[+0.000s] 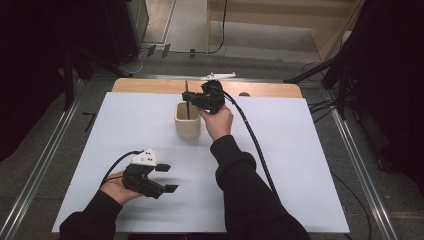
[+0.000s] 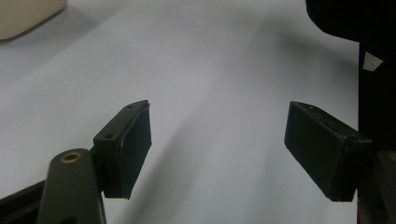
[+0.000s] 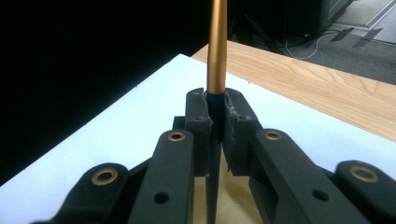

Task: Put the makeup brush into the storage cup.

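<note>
The right gripper [image 1: 189, 97] is clamped on a thin upright stick [image 3: 217, 46] whose lower end stands inside the cream cup [image 1: 187, 127] on the white table [image 1: 300, 165], while the left gripper [image 1: 167, 178], jaws spread wide with nothing between them, rests near the table's front edge.

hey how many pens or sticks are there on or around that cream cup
1. A single slim gold-topped stick stands upright, clamped in the right tongs, its lower end down inside the cream cup near the table's far middle. More could lie hidden inside the cup.
</note>
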Available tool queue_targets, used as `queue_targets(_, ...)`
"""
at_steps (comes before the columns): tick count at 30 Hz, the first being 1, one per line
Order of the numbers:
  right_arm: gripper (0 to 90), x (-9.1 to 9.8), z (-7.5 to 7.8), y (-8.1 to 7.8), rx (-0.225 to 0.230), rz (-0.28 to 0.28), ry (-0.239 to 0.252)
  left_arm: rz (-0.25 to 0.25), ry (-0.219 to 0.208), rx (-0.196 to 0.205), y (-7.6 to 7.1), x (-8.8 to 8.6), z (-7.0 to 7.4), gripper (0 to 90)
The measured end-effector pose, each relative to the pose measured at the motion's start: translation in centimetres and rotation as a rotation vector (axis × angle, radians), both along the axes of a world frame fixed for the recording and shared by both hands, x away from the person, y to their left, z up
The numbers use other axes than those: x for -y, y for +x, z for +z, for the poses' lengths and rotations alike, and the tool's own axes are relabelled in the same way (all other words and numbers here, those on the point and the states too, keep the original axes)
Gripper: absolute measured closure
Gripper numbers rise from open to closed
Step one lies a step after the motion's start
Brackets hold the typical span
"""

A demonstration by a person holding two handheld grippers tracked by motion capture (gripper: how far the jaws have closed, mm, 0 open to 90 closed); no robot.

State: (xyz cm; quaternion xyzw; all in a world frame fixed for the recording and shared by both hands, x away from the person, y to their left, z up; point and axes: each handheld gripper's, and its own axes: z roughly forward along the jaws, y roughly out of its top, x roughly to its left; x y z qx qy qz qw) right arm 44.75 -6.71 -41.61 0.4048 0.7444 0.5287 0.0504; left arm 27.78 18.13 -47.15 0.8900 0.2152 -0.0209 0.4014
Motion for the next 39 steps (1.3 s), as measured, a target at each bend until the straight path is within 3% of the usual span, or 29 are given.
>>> queue_targets(20,80.9,-0.2,-0.5,-0.1,-0.014,0.006,-0.010,0.001,-0.001,0.002,0.0,0.0,0.0,23.8)
queue_targets(22,72.2,-0.1,-0.4,-0.1,-0.009,0.011,-0.010,0.002,0.000,0.004,0.0,-0.1,0.1,23.8)
queue_targets(26,39.2,0.0,0.1,-0.3,0.030,-0.006,-0.017,0.003,-0.001,0.003,0.0,-0.1,0.1,23.8)
queue_targets(29,32.9,0.4,0.3,-0.4,0.023,-0.001,-0.014,0.001,0.000,0.005,0.0,-0.1,0.1,23.8)
queue_targets(34,30.2,1.1,0.6,-0.9,0.030,0.023,-0.018,0.004,0.000,0.004,0.0,-0.1,0.1,23.7)
queue_targets(39,26.9,1.6,0.8,-1.7,0.038,0.057,-0.067,0.004,0.001,0.004,0.0,-0.1,0.1,23.7)
